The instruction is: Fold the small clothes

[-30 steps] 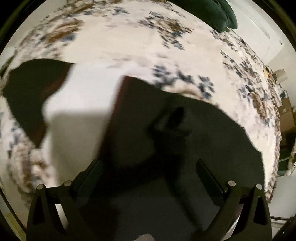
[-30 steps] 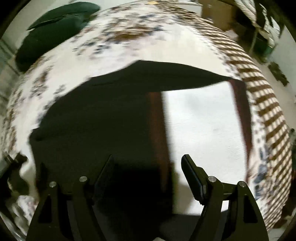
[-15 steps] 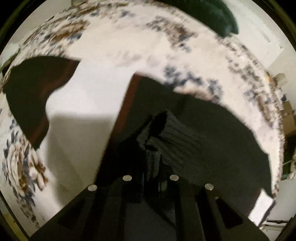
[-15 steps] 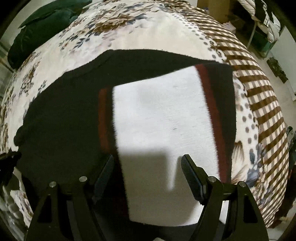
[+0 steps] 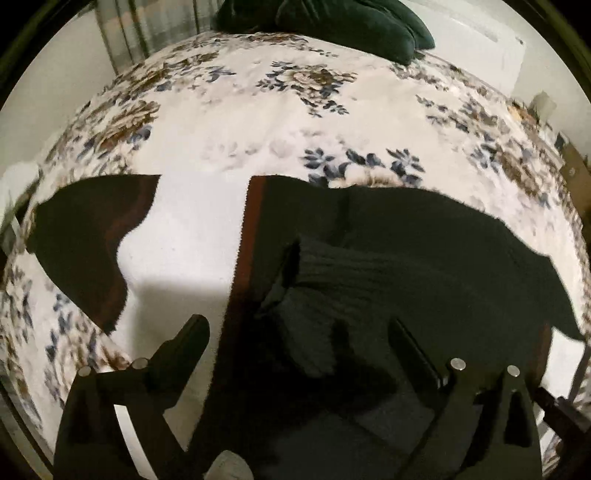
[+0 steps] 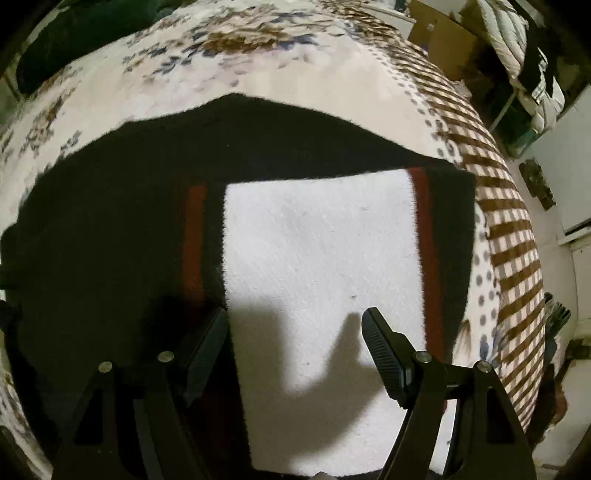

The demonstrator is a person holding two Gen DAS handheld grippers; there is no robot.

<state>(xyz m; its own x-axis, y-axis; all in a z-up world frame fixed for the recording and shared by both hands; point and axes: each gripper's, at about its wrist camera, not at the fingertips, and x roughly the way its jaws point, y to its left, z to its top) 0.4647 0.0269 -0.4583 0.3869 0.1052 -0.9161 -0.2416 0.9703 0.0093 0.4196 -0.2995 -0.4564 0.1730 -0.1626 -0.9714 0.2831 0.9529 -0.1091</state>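
A knit garment with a white middle panel (image 6: 317,258), red stripes and black sides lies flat on a floral bedspread (image 5: 229,122). In the left wrist view its white panel (image 5: 192,236) is at left, and a black ribbed part (image 5: 369,280) lies folded over the black side. My left gripper (image 5: 299,328) is open and empty just above that ribbed fold. My right gripper (image 6: 295,325) is open and empty over the near edge of the white panel.
A dark green pillow (image 5: 332,22) lies at the far end of the bed. The bedspread's brown checked border (image 6: 509,229) marks the right bed edge. Cardboard boxes (image 6: 443,33) and hanging clothes (image 6: 517,48) stand beyond it.
My left gripper was shut on the black ribbed part half a second ago; it has opened and let it go onto the garment. My right gripper stayed open and shifted over the white panel.
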